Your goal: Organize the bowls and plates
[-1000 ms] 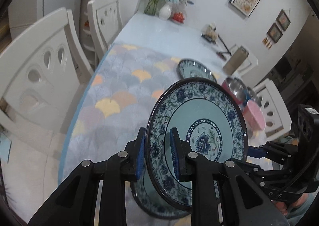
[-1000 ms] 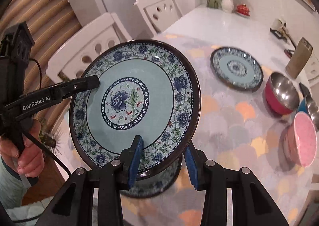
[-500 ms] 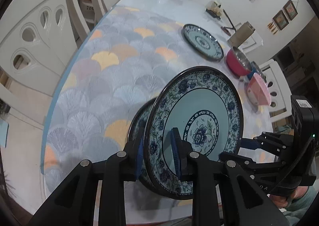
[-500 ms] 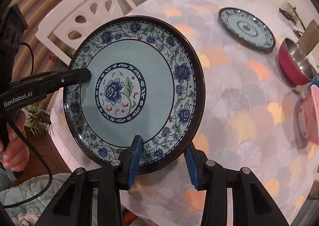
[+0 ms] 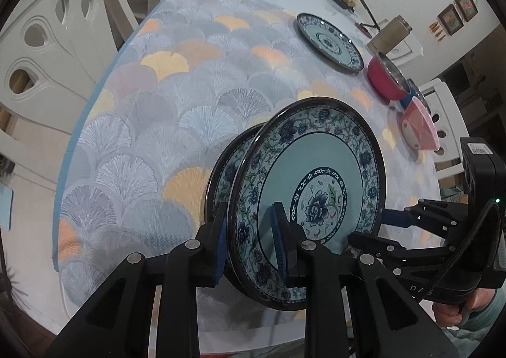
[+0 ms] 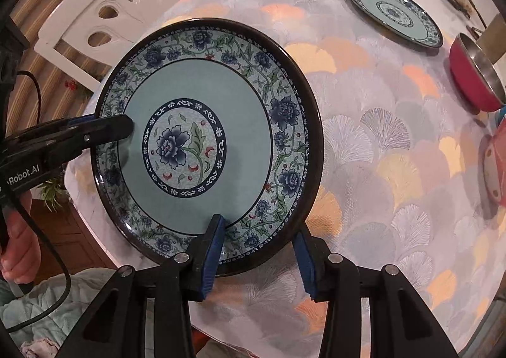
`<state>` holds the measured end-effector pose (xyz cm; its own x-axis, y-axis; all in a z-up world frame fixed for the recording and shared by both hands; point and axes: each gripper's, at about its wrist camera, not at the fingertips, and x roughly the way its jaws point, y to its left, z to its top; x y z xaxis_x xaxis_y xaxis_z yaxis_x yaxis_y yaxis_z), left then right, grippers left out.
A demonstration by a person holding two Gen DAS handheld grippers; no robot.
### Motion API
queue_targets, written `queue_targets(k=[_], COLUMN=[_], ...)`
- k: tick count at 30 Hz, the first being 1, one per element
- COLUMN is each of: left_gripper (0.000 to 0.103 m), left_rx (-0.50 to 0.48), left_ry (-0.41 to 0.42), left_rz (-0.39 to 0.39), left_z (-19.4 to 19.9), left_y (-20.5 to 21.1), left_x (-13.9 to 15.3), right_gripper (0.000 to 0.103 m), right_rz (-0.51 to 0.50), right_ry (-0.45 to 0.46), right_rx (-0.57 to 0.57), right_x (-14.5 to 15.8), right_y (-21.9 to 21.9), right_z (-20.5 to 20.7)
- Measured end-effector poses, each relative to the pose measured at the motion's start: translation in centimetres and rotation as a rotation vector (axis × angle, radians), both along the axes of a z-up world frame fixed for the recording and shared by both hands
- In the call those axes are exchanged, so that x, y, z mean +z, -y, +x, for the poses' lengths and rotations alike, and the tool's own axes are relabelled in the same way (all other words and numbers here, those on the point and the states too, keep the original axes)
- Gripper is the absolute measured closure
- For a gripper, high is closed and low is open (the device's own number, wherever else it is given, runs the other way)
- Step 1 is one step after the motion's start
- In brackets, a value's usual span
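Observation:
A blue floral plate [image 5: 316, 181] [image 6: 202, 143] is held over the near table edge by both grippers. My left gripper [image 5: 249, 244] is shut on its rim; its finger shows in the right wrist view [image 6: 95, 130]. My right gripper [image 6: 257, 250] is shut on the plate's near rim; it shows in the left wrist view [image 5: 398, 219]. A second matching plate [image 5: 227, 162] lies on the tablecloth just under the held one. A third plate [image 5: 329, 39] [image 6: 392, 13] lies far across the table.
A red bowl [image 5: 389, 80] [image 6: 474, 73] with a steel inside, a blue bowl rim [image 5: 408, 99] and a pink bowl [image 5: 420, 130] [image 6: 496, 168] sit at the right. White chairs [image 5: 47, 51] [image 6: 107, 16] stand along the left. A tan canister [image 5: 392, 35] stands beyond.
Both grippers have lowered the held plate toward the plate lying at the near table edge. Both grips are unchanged.

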<state>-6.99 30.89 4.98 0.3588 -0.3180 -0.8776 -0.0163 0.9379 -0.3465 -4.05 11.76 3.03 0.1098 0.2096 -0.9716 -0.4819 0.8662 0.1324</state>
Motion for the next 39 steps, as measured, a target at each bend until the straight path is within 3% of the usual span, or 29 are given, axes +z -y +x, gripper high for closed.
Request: queue_targets(k=[8, 16, 21, 25, 29, 33, 39], left_gripper=[0.081, 0.078, 0.078, 0.078, 0.078, 0.078, 0.078], left_rx=[0.014, 0.053, 0.006, -0.018, 0.003, -0.001, -0.058], left_ry=[-0.037, -0.002, -0.012, 0.029, 0.038, 0.069, 0.179], left_rz=[-0.022, 0.001, 0.024, 0.073, 0.042, 0.068, 0.111], left_z=[0.0, 0.2, 0.9, 1.1, 1.8, 2.6, 5.9], left_y=[-0.6, -2.2, -1.6, -0.6, -1.4, -1.7, -1.1], left_x=[-0.8, 0.4, 0.4, 1.1, 1.6, 2.7, 6.0], right_gripper=[0.059, 0.059, 0.059, 0.059, 0.059, 0.059, 0.058], right_rz=[-0.024, -0.029, -0.021, -0.013, 0.01, 0.027, 0.057], right_ry=[-0.024, -0.03, -0.025, -0.02, 0.0, 0.037, 0.118], right_rx=[-0.003, -0.008, -0.02, -0.033, -0.061, -0.092, -0.135], right_x=[-0.2, -0.2, -0.1, 0.2, 1.1, 2.6, 5.7], right_y=[-0.8, -1.2, -0.9, -0.4, 0.2, 1.0, 1.4], right_z=[-0.2, 0.0, -0.1, -0.2, 0.2, 1.1, 3.2])
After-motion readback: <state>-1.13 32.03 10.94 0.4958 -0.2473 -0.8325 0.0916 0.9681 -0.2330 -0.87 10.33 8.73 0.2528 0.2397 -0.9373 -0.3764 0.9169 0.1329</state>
